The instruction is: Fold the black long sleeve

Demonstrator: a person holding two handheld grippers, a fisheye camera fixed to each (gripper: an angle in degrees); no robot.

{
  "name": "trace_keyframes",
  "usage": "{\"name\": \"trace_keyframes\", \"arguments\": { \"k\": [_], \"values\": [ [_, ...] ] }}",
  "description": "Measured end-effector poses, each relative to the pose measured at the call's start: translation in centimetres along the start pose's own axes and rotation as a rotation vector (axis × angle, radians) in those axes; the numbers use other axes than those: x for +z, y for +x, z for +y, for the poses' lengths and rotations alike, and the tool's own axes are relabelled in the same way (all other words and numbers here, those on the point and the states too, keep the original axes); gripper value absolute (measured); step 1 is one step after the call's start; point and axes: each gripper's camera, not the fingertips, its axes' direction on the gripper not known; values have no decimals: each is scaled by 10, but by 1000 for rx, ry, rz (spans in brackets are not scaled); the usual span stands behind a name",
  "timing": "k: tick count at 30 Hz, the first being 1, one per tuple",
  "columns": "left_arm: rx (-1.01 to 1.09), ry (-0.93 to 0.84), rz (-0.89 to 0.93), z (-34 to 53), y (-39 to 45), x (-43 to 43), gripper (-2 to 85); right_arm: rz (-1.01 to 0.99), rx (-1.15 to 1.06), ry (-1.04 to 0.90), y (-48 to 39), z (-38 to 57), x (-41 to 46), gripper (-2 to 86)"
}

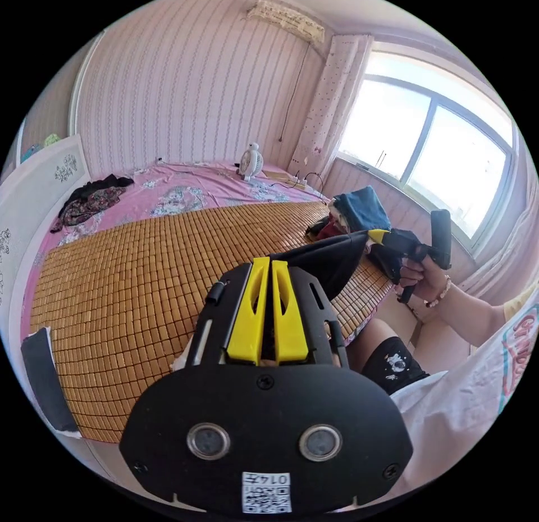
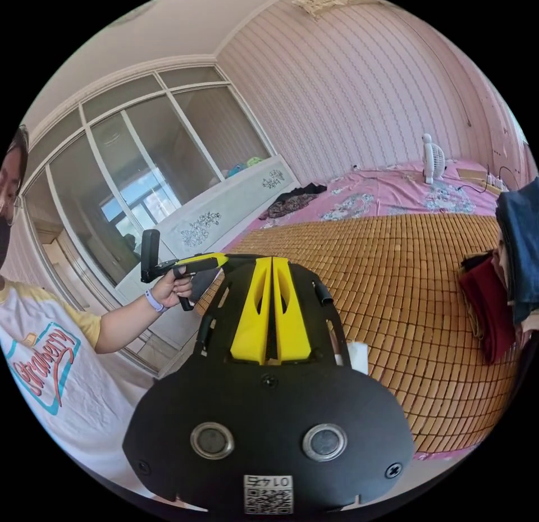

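While both yellow-jawed tools hang over the bamboo mat (image 1: 140, 275), the left gripper (image 1: 268, 262) is clamped on one edge of the black long sleeve (image 1: 325, 258); further right, the right gripper (image 1: 377, 235) pinches another edge, so the cloth stretches between them in the air.

— Where do the right view's own yellow plastic tongs (image 2: 272, 264) stand?
— Jaws pressed together, above the woven bamboo mat (image 2: 393, 286) on the pink-sheeted bed (image 2: 387, 193).
— And the other black-and-yellow tongs (image 2: 222, 259)?
— In the person's hand (image 2: 171, 289), on the left.
— Anything else?
— Dark red cloth (image 2: 485, 314) under blue denim (image 2: 519, 236), a small white fan (image 2: 433, 158).
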Motion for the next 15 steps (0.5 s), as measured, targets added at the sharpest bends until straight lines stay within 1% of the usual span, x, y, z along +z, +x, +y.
{"name": "trace_keyframes", "arguments": {
  "k": [2,4,6,9,12,15],
  "values": [
    [-5,76,23,-15,6,-33,-7,-12,-43,58,-23,-23,-26,-4],
    [39,166,68,-27,20,-68,-8,-4,-107,147,-51,-45,-61,-4],
    [140,250,104,-37,50,-110,-8,13,-201,282,-89,-60,-116,-4],
    [245,329,88,-43,97,-146,-8,53,-277,385,-125,-64,-176,-4],
    [308,381,55,-45,129,-166,-7,96,-337,430,-157,-67,-225,-4],
    [265,416,51,-41,130,-178,-7,40,-355,419,-184,-76,-250,-4]
  ]
}}
